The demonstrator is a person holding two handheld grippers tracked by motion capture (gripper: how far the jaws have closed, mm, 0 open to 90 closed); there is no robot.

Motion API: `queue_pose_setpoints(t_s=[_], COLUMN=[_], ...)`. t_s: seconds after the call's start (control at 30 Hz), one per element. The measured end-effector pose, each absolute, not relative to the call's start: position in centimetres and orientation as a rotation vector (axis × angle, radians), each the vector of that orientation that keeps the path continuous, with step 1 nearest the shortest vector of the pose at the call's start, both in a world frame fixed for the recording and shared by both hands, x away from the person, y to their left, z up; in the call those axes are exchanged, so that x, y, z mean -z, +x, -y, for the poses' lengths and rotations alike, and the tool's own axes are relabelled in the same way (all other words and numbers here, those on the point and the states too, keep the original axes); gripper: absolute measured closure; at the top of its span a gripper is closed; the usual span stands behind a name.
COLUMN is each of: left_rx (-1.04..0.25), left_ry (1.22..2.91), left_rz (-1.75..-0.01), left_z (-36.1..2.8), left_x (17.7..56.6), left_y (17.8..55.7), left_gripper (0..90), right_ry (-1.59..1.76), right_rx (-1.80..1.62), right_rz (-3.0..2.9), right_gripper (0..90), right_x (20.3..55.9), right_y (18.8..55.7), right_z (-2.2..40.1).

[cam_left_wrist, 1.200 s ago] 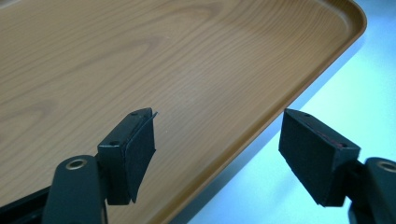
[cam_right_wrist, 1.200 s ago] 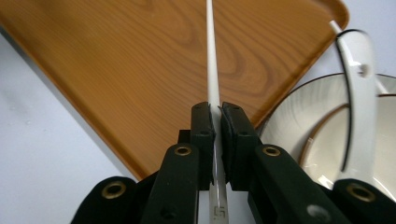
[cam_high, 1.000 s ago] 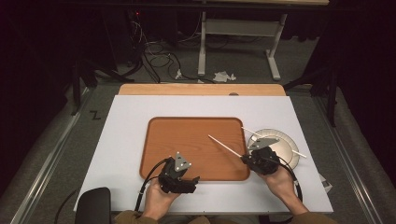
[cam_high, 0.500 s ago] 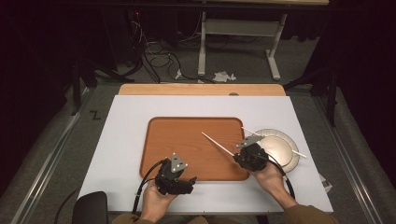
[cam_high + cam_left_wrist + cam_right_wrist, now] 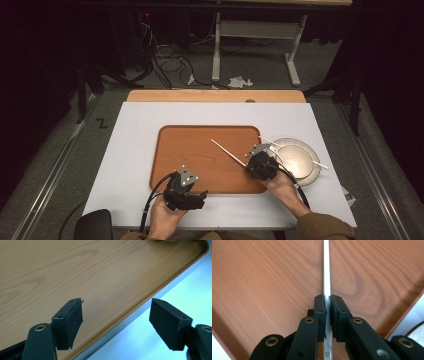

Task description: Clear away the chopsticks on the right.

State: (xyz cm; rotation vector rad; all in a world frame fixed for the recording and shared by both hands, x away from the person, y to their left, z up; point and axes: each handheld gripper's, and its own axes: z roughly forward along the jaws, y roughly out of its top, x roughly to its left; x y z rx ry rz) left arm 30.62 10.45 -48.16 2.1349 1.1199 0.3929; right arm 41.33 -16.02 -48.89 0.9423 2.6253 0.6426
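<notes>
A wooden tray (image 5: 200,155) lies in the middle of the white table (image 5: 130,150). My right gripper (image 5: 249,164) hangs over the tray's right part, shut on a thin white chopstick (image 5: 227,151) that points far-left above the wood. In the right gripper view the jaws (image 5: 327,302) pinch the chopstick (image 5: 326,267) over the tray (image 5: 267,277). A second white chopstick (image 5: 312,161) rests across a pale round plate (image 5: 295,159) just right of the tray. My left gripper (image 5: 200,196) sits at the tray's front edge, open and holding nothing (image 5: 116,308), above the tray rim (image 5: 140,307).
A wooden strip (image 5: 215,96) runs along the table's far edge. Beyond it are desk legs (image 5: 216,50) and cables on the floor. A dark rounded object (image 5: 92,225) sits at the front left corner. The plate's edge (image 5: 418,332) peeks in beside the tray.
My right gripper has carried the chopstick leftward from beside the plate to over the tray. My left gripper has shifted slightly left and nearer the table's front edge.
</notes>
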Motion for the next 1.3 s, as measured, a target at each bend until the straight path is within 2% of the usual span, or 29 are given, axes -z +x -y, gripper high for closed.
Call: queue_pose_setpoints(t_s=[0.3,0.73,1.3], left_rx=[-0.394,-0.397,-0.390], left_ry=[2.139,2.142,2.144], left_rz=[-1.129,-1.127,-1.114], left_z=[-10.6,-10.7,-10.5], left_x=[48.2,48.2,48.1], left_y=[30.5,30.4,30.6], left_gripper=[26.6,26.6,26.5], right_ry=[0.966,1.039,0.925], right_rx=[-0.639,-0.582,-0.809], right_rz=[-2.597,-2.537,-2.496], right_gripper=[82.1,83.2,70.8], right_x=[48.9,48.9,46.5], right_y=[41.9,42.1,40.1], right_z=[16.0,16.3,17.4])
